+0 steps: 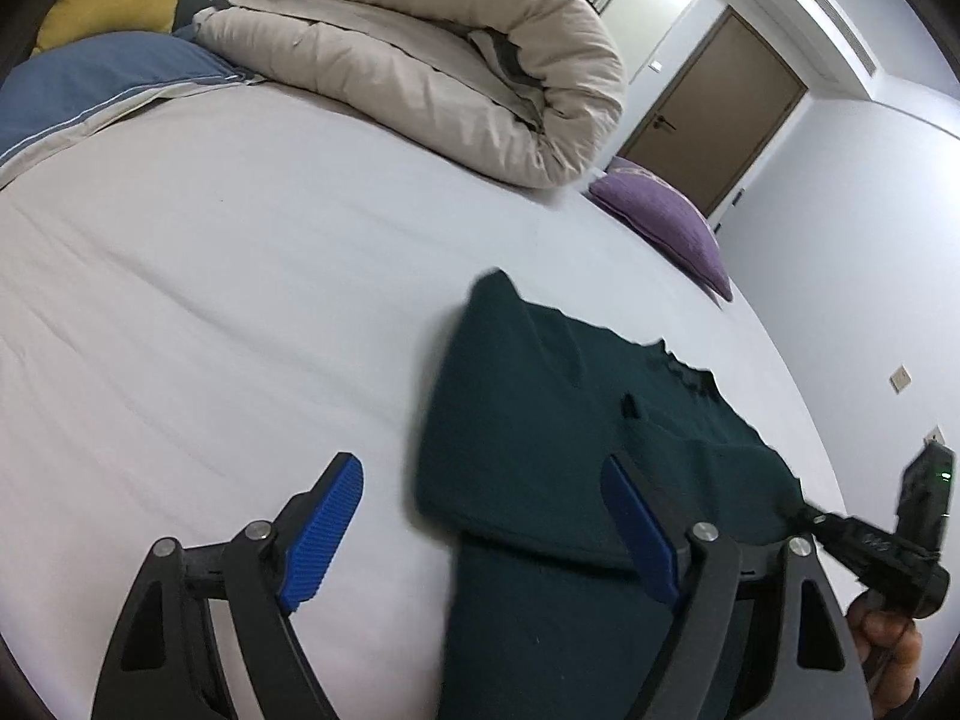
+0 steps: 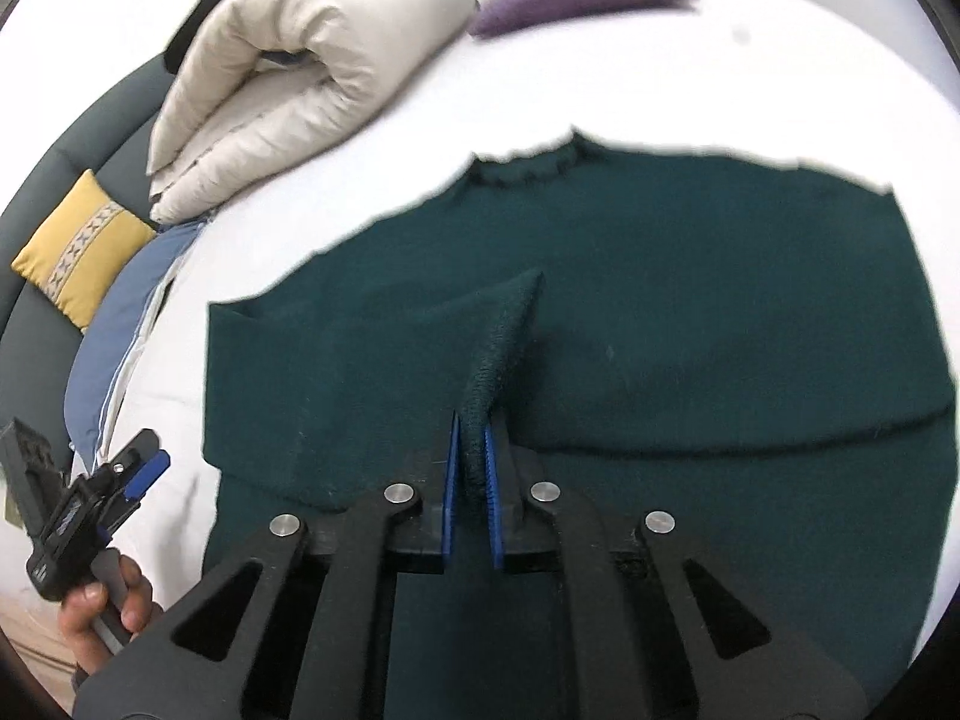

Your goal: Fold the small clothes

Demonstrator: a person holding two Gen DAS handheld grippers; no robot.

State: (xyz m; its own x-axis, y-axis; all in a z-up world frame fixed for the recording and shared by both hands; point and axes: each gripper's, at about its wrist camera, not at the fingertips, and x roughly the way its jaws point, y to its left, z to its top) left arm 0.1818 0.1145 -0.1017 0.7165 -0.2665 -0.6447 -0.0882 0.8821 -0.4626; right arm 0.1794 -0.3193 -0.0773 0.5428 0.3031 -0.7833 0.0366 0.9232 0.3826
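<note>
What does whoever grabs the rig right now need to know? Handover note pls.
Right gripper: shut on a raised pinch of the green sweater.
Left gripper: open, empty, low over the sweater's left edge and the sheet.
Sweater lies on the bed, near edge; one fold line crosses it, a side flap is already turned in.
Left: lay the pinched part down, finish folding, smooth.
Keep clear of the rolled duvet and purple cushion behind.

Green garment point(image 2: 690, 300) matt knit cloth; fingers point(image 1: 324, 534) ribbed blue rubber; bedsheet point(image 1: 210, 300) smooth cloth.
</note>
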